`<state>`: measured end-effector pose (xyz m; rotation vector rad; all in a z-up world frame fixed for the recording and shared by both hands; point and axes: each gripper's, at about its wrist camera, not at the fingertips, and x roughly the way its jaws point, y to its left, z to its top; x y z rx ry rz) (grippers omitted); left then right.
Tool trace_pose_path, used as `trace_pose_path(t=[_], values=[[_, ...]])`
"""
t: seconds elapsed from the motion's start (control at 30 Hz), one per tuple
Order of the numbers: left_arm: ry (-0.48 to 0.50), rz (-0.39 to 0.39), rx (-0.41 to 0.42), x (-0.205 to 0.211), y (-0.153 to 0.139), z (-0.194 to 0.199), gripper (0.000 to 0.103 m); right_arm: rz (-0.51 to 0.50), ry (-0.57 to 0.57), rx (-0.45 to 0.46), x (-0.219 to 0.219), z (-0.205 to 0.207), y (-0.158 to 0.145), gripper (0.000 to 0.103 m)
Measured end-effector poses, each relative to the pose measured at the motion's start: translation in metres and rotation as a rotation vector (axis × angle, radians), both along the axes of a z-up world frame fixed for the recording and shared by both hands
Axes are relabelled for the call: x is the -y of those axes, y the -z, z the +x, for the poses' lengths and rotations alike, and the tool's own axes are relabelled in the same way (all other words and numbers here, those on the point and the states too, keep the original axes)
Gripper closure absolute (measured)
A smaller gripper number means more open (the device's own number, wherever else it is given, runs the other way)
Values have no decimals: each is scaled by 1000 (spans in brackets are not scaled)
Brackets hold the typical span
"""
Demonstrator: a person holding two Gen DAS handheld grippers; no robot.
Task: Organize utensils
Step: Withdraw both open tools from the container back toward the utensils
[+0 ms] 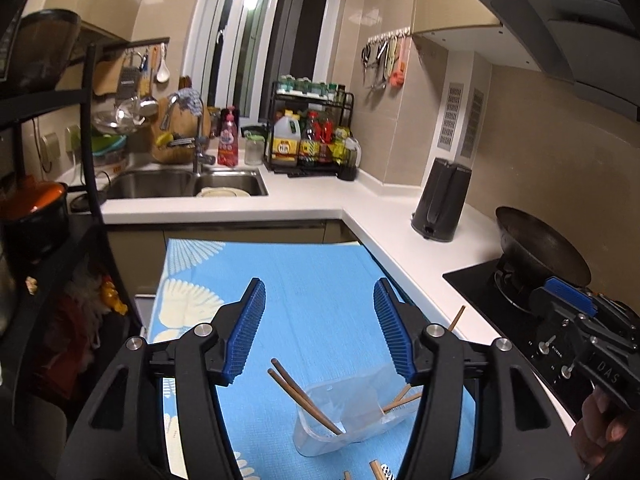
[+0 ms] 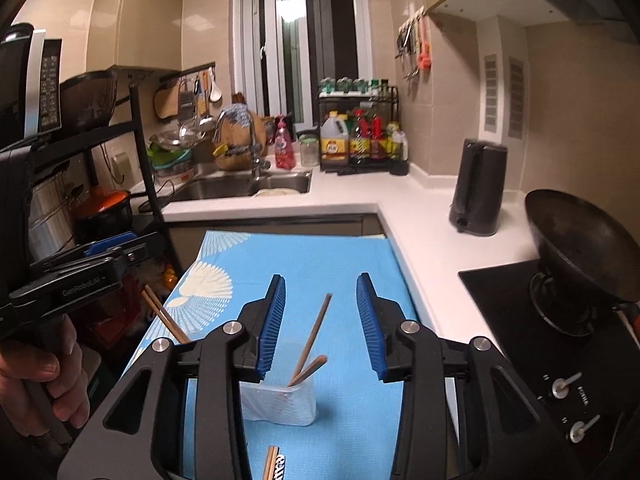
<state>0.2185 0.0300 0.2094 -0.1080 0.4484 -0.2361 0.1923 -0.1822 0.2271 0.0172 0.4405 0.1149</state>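
While the clear plastic container [image 2: 280,404] is standing on the blue patterned mat [image 2: 320,264] in the lower middle of both frames, several brown wooden chopsticks [image 2: 314,340] are leaning out of it at different angles; in the left wrist view the same container [image 1: 340,420] is showing two sticks [image 1: 304,398] slanting to the upper left and others poking out to its right. More chopstick ends [image 2: 271,462] are lying on the mat at the bottom edge of the right wrist frame, beside a small black-and-white patterned item too cut off to identify. The right gripper [image 2: 322,284] is hovering over the container with its jaws spread apart and gripping nothing, the tallest chopstick rising in the gap between the blue pads without touching either. The left gripper [image 1: 320,286] is likewise holding its jaws wide and empty above the mat, with the container sitting below and between them. A hand [image 2: 40,376] is gripping the handle of the left tool at the lower left of the right wrist frame. Beyond the mat, the white tabletop [image 1: 304,200] is running along the back and right, carrying a sink [image 1: 184,184] at centre left, a rack of bottles [image 1: 312,136], a dark kettle [image 1: 440,200], and a wok [image 1: 540,244] on the black stove at the right.
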Motion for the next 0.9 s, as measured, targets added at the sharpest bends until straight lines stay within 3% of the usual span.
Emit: trace_pose_path(t=[0.23,0.37,0.43,0.5,0.57,0.67,0.9], values=[[-3,9,82,-4,-23,-60,48,19,4,115,19,-64,-24,65],[37,-5,64,-3,-10,-95,69,31,-13,140,22,-102,-18,65],[60,-11,30,-1,4,-109,78,43,-35,133,22,-117,-9,68],[82,-15,-4,1,23,-125,81,53,-51,127,21,-130,2,84],[94,-8,-28,3,43,-138,90,67,-73,111,19,-141,17,89],[102,8,-55,4,75,-158,96,89,-97,66,15,-155,45,90],[68,-65,-195,1,160,-191,96,159,-118,-141,5,-164,134,90]])
